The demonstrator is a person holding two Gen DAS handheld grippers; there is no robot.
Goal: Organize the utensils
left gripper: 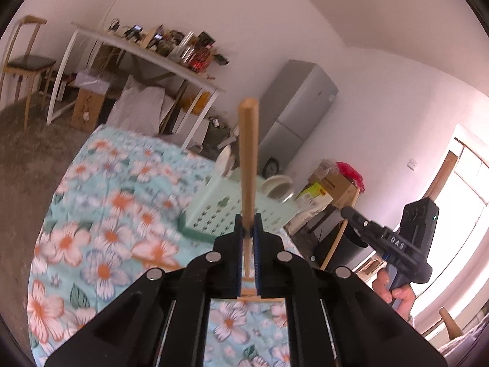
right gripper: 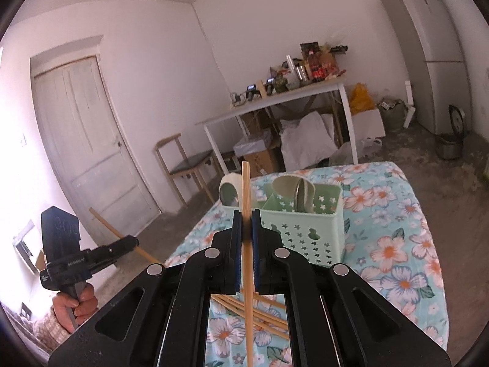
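- Left gripper [left gripper: 248, 223] is clenched on one chopstick [left gripper: 248, 153]; right gripper [right gripper: 247, 223] is clenched on another [right gripper: 246, 195].
- Aim each tip down into the caddy [right gripper: 305, 229], then release.

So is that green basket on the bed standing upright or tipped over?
Upright. The green basket sits flat on the flowered bedspread, open top facing up, with utensils poking out above its rim.

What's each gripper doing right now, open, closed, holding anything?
Left gripper: closed on a wooden chopstick.
Right gripper: closed on another wooden chopstick.
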